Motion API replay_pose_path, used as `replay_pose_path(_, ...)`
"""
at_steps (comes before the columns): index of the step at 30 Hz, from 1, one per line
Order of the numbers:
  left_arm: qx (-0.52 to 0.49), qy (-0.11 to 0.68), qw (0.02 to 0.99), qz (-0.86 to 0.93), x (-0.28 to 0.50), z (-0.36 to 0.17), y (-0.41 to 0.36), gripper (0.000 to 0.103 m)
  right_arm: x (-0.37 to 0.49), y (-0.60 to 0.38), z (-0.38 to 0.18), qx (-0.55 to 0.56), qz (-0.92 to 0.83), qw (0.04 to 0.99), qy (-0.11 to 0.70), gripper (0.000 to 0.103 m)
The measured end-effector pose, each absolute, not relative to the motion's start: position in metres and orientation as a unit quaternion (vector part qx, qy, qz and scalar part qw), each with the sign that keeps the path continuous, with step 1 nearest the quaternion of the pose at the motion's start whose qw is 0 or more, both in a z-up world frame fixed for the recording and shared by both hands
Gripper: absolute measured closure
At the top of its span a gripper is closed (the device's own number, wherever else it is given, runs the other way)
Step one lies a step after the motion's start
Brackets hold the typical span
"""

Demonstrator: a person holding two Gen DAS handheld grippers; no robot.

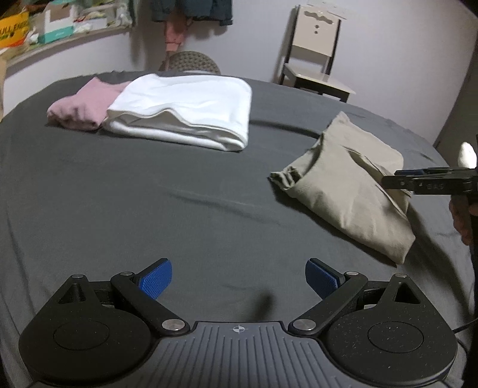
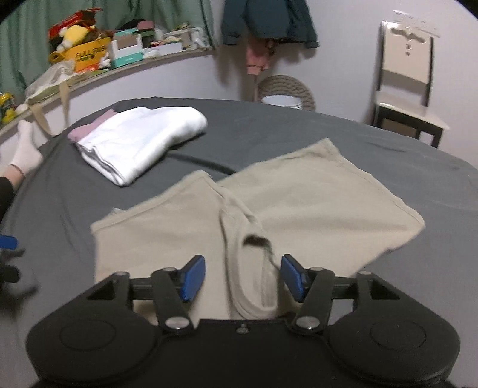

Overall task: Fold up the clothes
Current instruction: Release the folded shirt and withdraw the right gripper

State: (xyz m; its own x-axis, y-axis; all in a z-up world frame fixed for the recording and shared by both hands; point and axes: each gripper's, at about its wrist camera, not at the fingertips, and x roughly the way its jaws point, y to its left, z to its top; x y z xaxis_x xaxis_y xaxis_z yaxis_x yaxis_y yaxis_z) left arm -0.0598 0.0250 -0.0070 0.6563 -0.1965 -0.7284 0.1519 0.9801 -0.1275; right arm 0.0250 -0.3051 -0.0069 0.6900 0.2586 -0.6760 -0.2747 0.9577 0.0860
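Observation:
A beige garment [image 2: 298, 203] lies partly folded on the grey bed sheet [image 2: 269, 131], one sleeve turned over its middle. My right gripper [image 2: 243, 277] hovers open at its near edge, and a fold of the beige fabric lies between the blue pads [image 2: 194, 276] without being pinched. In the left wrist view the same beige garment [image 1: 346, 185] sits to the right, with the right gripper [image 1: 397, 178] side-on over it. My left gripper [image 1: 239, 279] is open above bare sheet, holding nothing. A folded white garment [image 1: 185, 110] and a folded pink one [image 1: 80, 110] lie at the far left.
A cream chair [image 1: 316, 62] and a woven basket [image 1: 194, 61] stand beyond the bed. A cluttered shelf [image 2: 119, 56] runs along the left wall, with clothes [image 2: 269, 21] hanging beside it. A person's foot in a white sock [image 2: 25, 149] rests at the bed's left edge.

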Motion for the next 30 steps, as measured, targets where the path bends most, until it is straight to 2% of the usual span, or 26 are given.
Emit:
replay_pose_path(3,-0.011,0.402,0.91,-0.1,-0.061,-0.008,0.018,0.006,0.023,-0.322,-0.014,0.056,0.135,0.923,0.357,0.088)
replay_pose_path(4,-0.006,0.402,0.91,-0.101,-0.062,-0.009,0.016,0.006,0.023,-0.328,-0.015,0.08,0.136,0.922,0.354,0.09)
replay_pose_path(5,-0.004,0.403,0.91,-0.101,-0.061,-0.009,0.015,0.006,0.022,-0.334,-0.015,0.103,0.136,0.921,0.351,0.096)
replay_pose_path(8,-0.002,0.407,0.908,-0.102,-0.06,-0.011,0.012,0.006,0.024,-0.34,-0.019,0.135,0.119,0.915,0.361,0.096)
replay_pose_path(11,-0.006,0.409,0.907,-0.104,-0.059,-0.012,0.011,0.006,0.027,-0.339,-0.024,0.134,0.109,0.912,0.372,0.09)
replay_pose_path(14,-0.009,0.411,0.906,-0.105,-0.059,-0.012,0.012,0.006,0.024,-0.334,-0.021,0.122,0.109,0.919,0.359,0.067)
replay_pose_path(16,-0.011,0.413,0.905,-0.105,-0.059,-0.013,0.013,0.006,0.02,-0.33,-0.014,0.115,0.113,0.929,0.334,0.063)
replay_pose_path(20,-0.013,0.414,0.904,-0.107,-0.06,-0.012,0.014,0.006,0.028,-0.323,-0.008,0.102,0.121,0.934,0.321,0.064)
replay_pose_path(22,-0.013,0.414,0.904,-0.108,-0.06,-0.012,0.014,0.006,0.038,-0.321,-0.009,0.105,0.12,0.933,0.323,0.069)
replay_pose_path(23,-0.013,0.414,0.904,-0.109,-0.06,-0.012,0.013,0.006,0.043,-0.321,-0.011,0.107,0.12,0.932,0.325,0.079)
replay_pose_path(24,-0.013,0.414,0.904,-0.109,-0.06,-0.012,0.013,0.006,0.047,-0.32,-0.013,0.11,0.119,0.93,0.331,0.084)
replay_pose_path(27,-0.012,0.414,0.903,-0.111,-0.061,-0.011,0.012,0.006,0.058,-0.323,-0.021,0.117,0.105,0.925,0.347,0.088)
replay_pose_path(30,-0.012,0.414,0.903,-0.112,-0.061,-0.011,0.012,0.006,0.068,-0.327,-0.029,0.125,0.09,0.92,0.362,0.088)
